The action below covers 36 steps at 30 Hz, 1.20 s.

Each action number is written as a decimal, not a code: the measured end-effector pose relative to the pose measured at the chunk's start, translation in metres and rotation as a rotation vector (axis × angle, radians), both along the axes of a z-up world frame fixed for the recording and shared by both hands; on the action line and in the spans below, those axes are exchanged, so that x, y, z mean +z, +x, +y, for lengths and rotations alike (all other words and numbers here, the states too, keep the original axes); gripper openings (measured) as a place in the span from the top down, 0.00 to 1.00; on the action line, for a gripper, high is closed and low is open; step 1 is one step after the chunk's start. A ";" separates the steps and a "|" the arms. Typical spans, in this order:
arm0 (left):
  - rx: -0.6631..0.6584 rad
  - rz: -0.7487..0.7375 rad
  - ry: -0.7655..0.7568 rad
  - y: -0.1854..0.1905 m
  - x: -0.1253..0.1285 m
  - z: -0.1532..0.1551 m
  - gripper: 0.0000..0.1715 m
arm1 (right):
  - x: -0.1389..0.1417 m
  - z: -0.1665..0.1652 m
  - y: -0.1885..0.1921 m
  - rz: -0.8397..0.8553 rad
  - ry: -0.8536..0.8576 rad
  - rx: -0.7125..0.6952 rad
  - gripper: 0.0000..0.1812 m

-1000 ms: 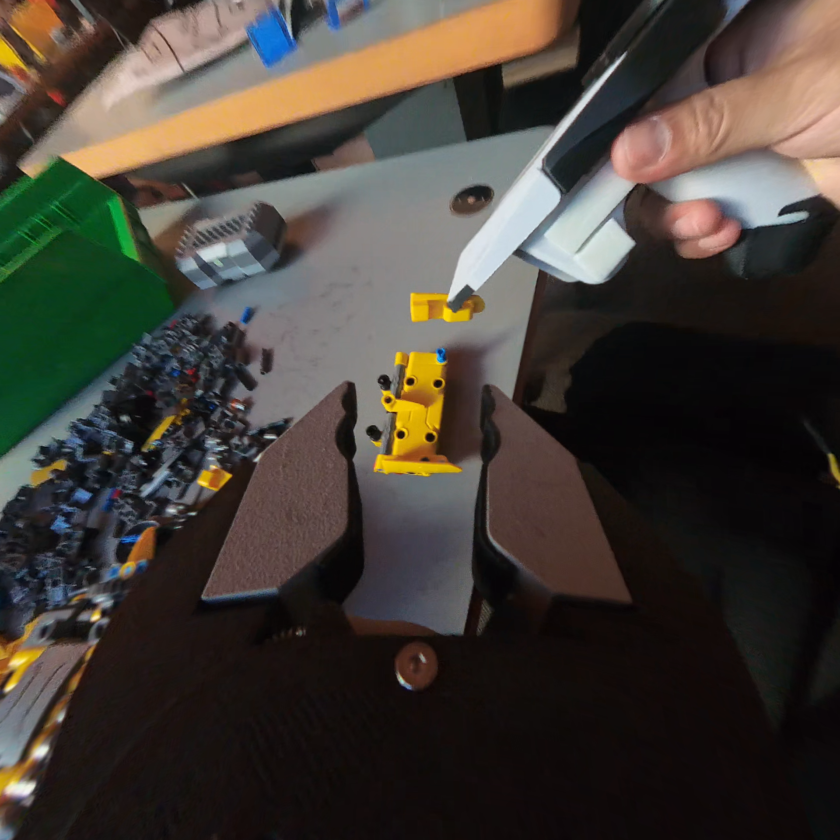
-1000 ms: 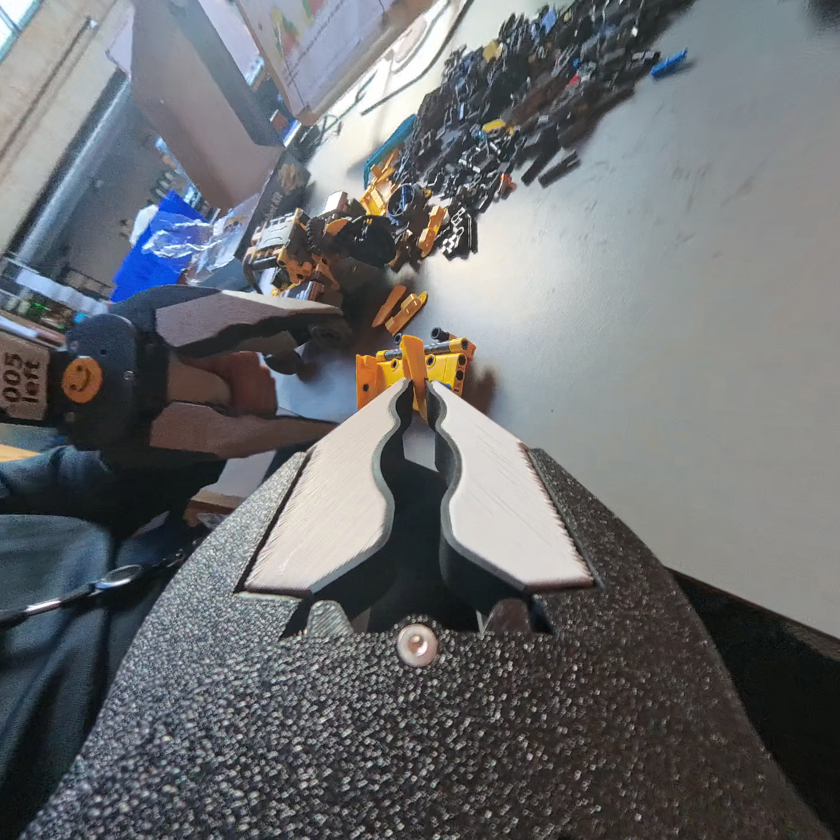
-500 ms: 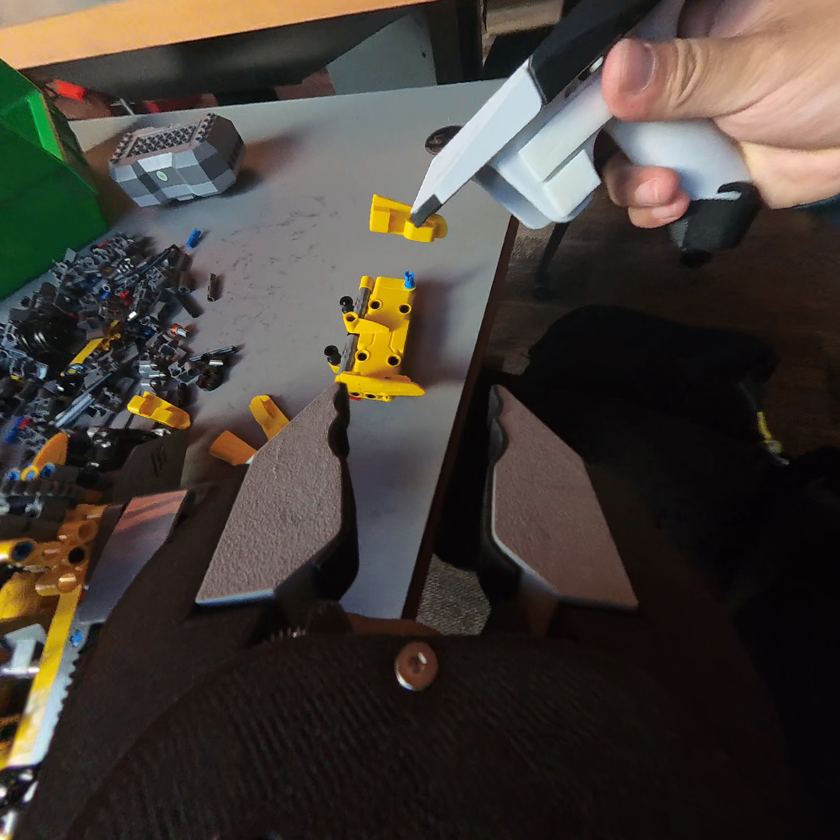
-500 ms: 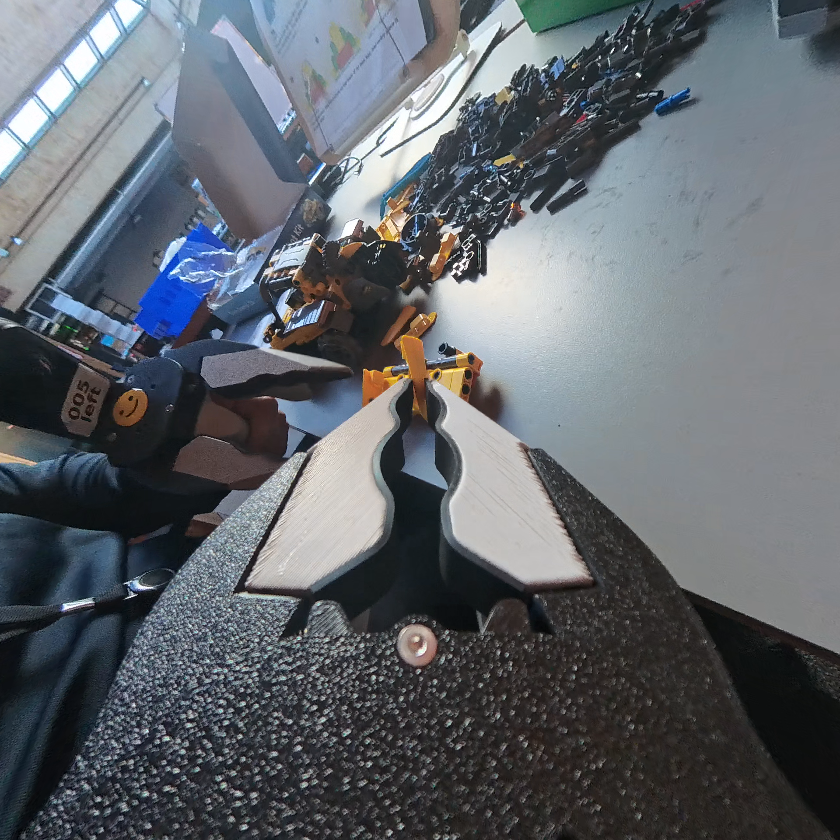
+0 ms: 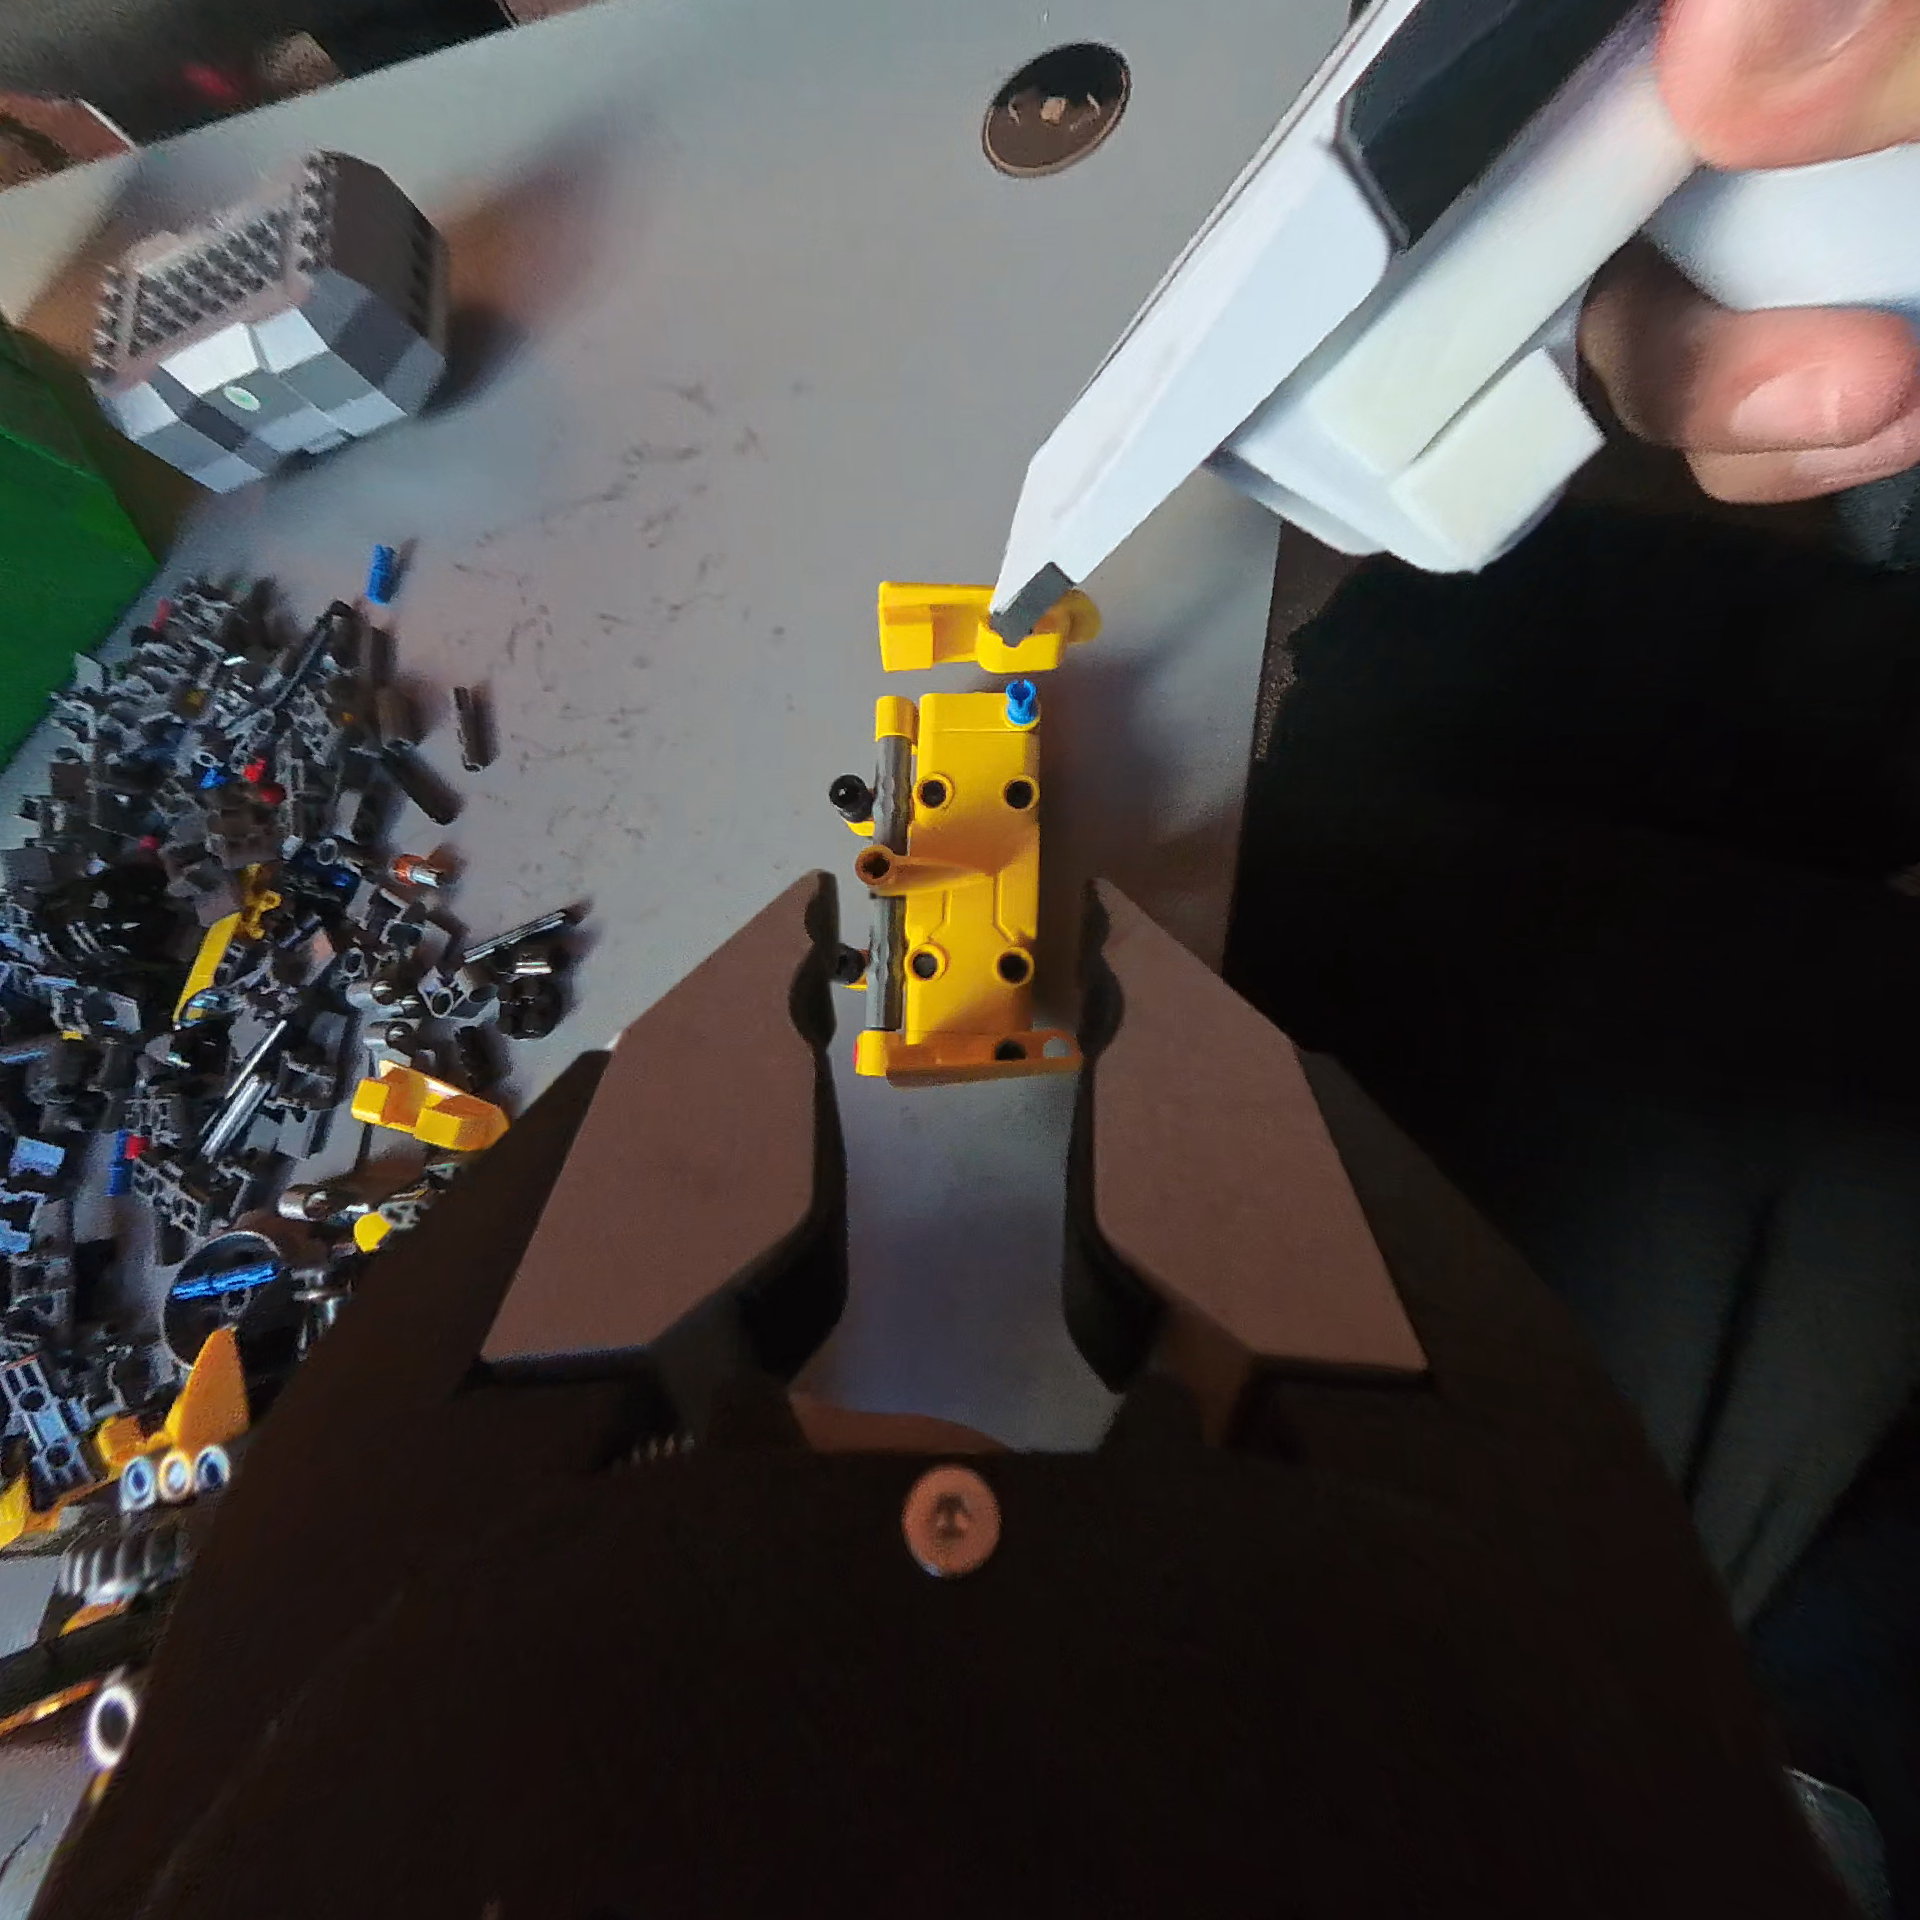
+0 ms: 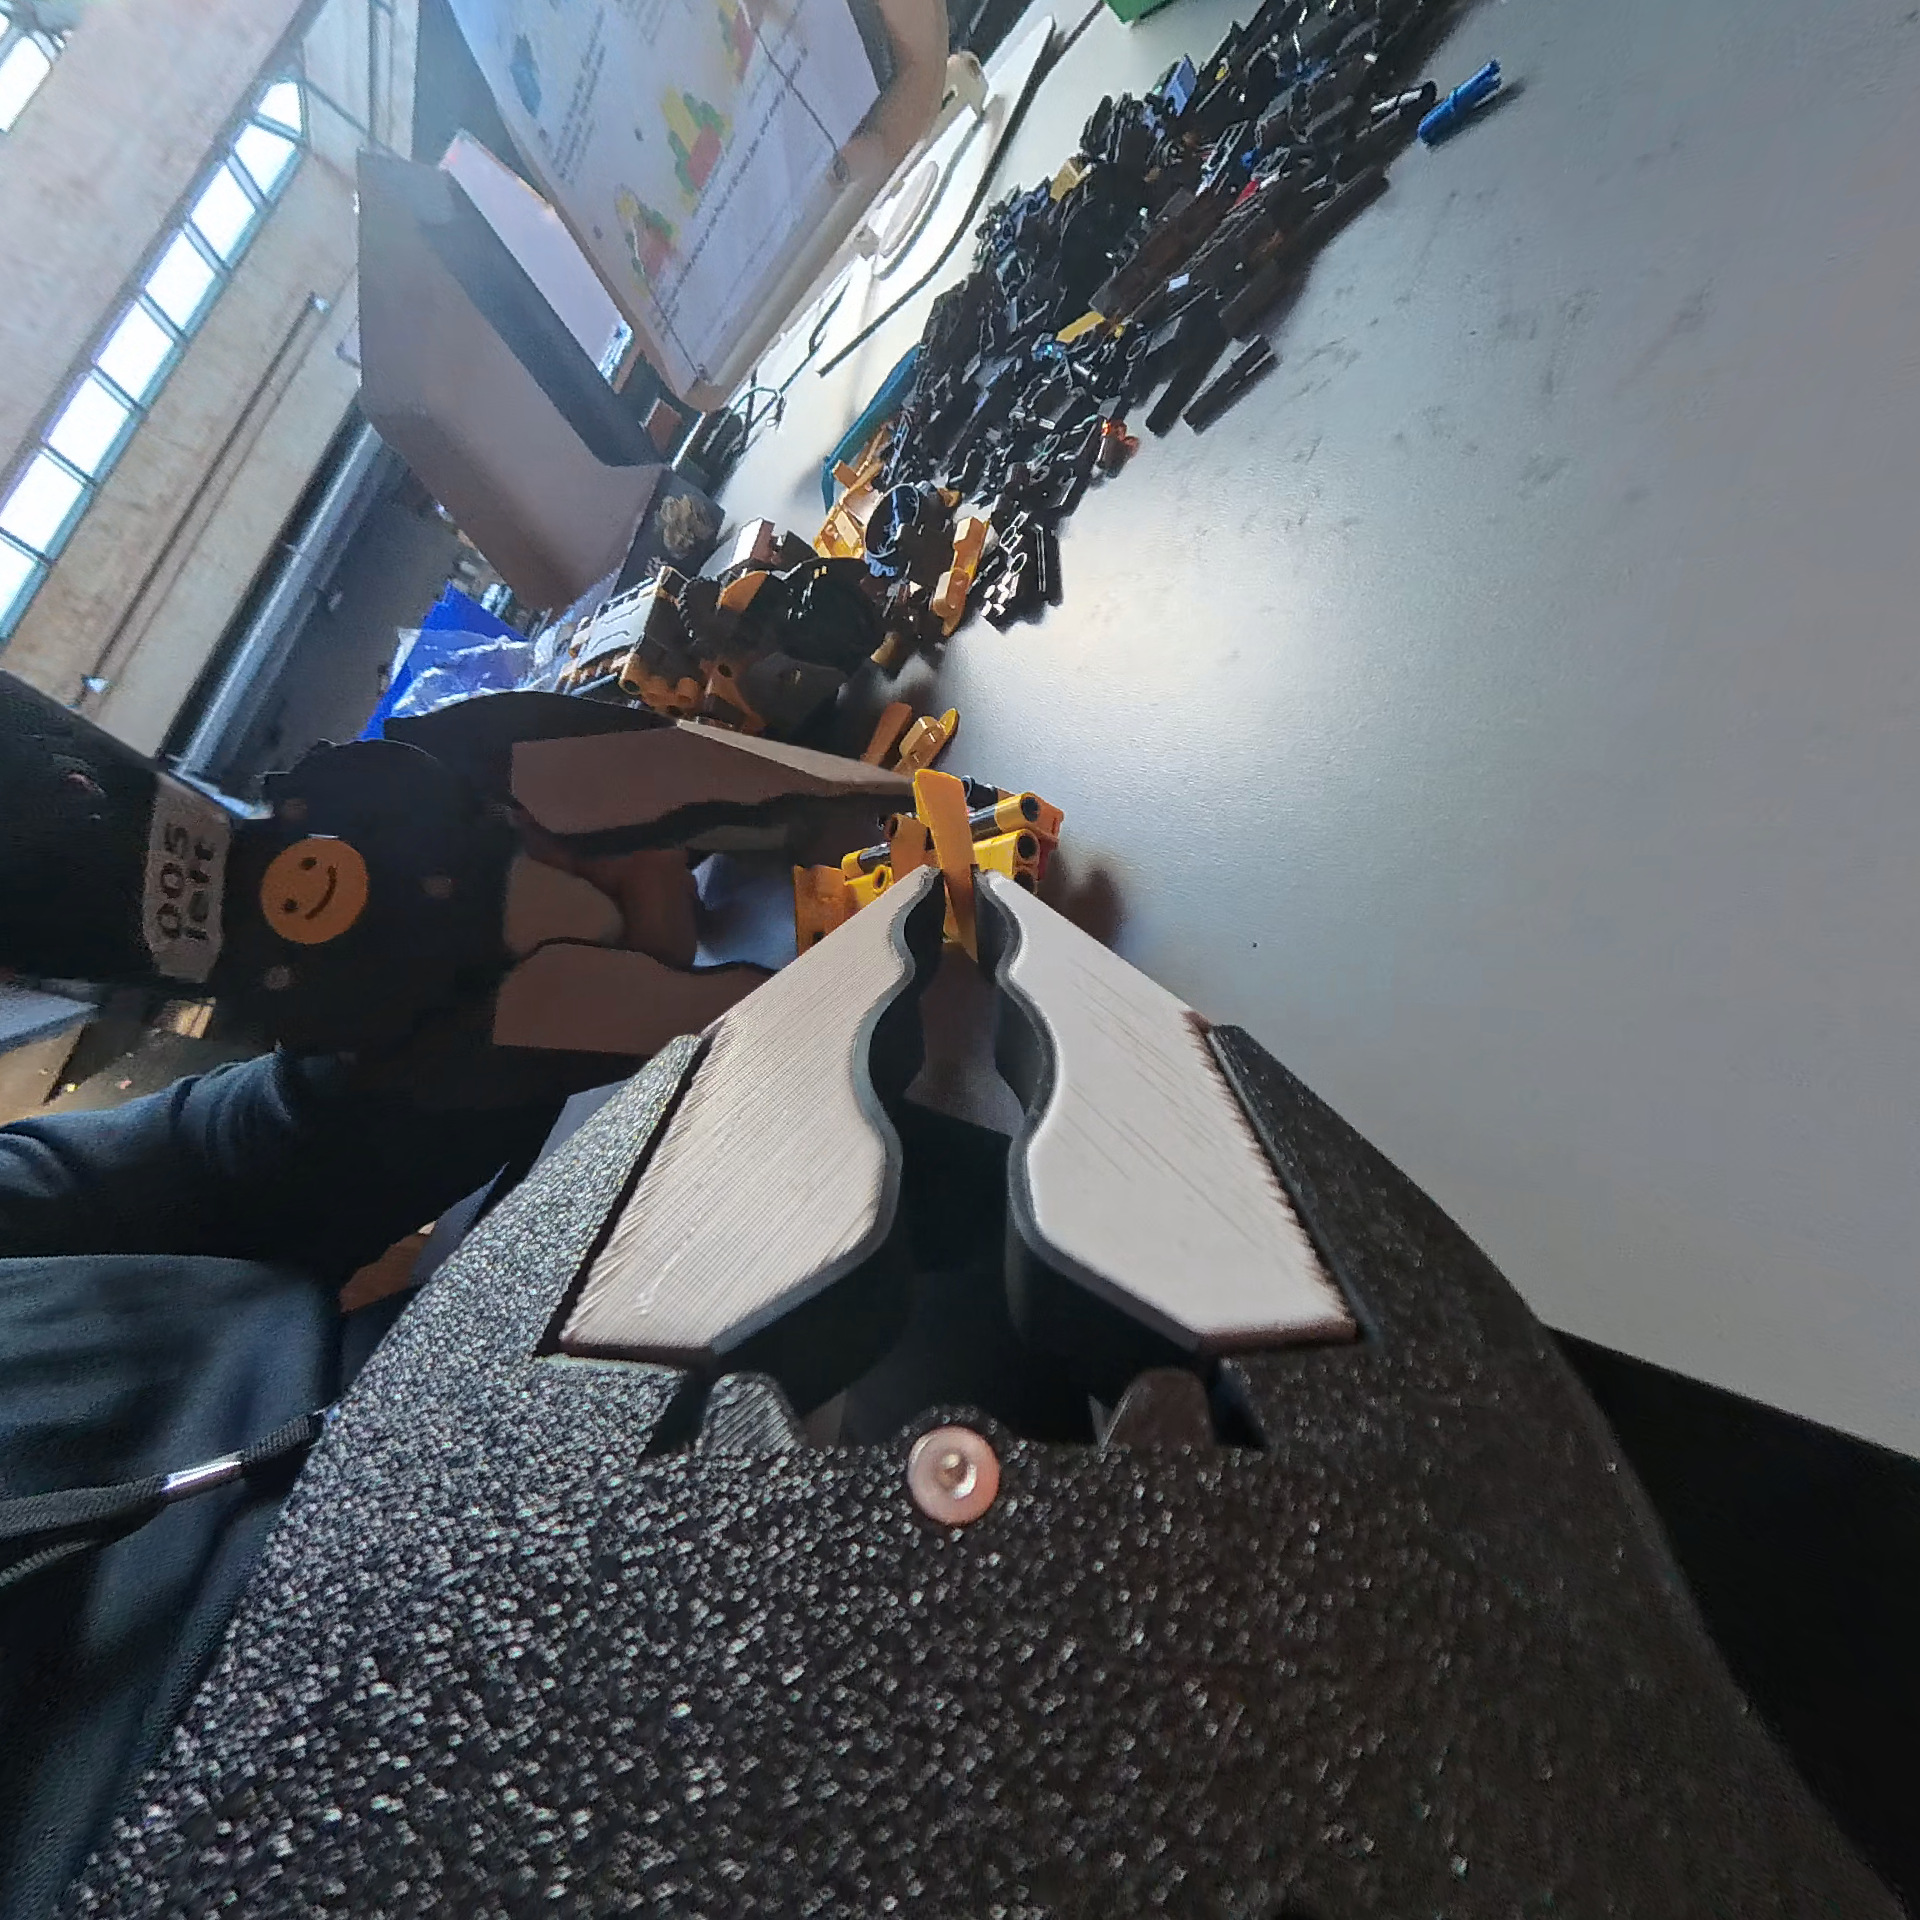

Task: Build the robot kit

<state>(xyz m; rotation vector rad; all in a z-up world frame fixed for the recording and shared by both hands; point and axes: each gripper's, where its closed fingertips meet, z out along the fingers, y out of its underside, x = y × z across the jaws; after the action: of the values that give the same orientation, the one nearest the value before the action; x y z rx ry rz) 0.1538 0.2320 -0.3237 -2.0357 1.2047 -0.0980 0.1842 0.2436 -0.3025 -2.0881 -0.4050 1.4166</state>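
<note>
While the left gripper (image 5: 951, 925) hangs with jaws apart around the near end of the yellow brick assembly (image 5: 961, 883) on the grey table (image 5: 727, 312), the right gripper (image 6: 961, 899) – clamped on a small yellow piece (image 5: 977, 627) – holds it just beyond the assembly's far end, by the blue pin (image 5: 1021, 703).

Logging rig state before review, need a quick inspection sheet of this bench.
Surface: grey table, scuffed.
Things: yellow brick assembly flat near the table edge; small yellow piece just beyond it.
Clutter: pile of dark loose bricks; grey studded block; part-built yellow vehicle.
Grippers: left gripper open, straddling the assembly; right gripper shut on the small yellow piece.
Cables: dark cord at the far end.
Surroundings: green bin, cardboard box.
</note>
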 end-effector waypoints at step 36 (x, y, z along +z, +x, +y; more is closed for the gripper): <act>0.017 -0.085 0.044 0.017 -0.005 0.010 0.81 | -0.003 -0.007 0.006 0.007 -0.002 -0.097 0.98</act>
<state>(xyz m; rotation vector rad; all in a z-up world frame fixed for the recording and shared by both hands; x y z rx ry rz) 0.1710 0.2422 -0.3291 -1.9836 1.1271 -0.1467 0.1906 0.2370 -0.3052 -2.0750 -0.2956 1.3675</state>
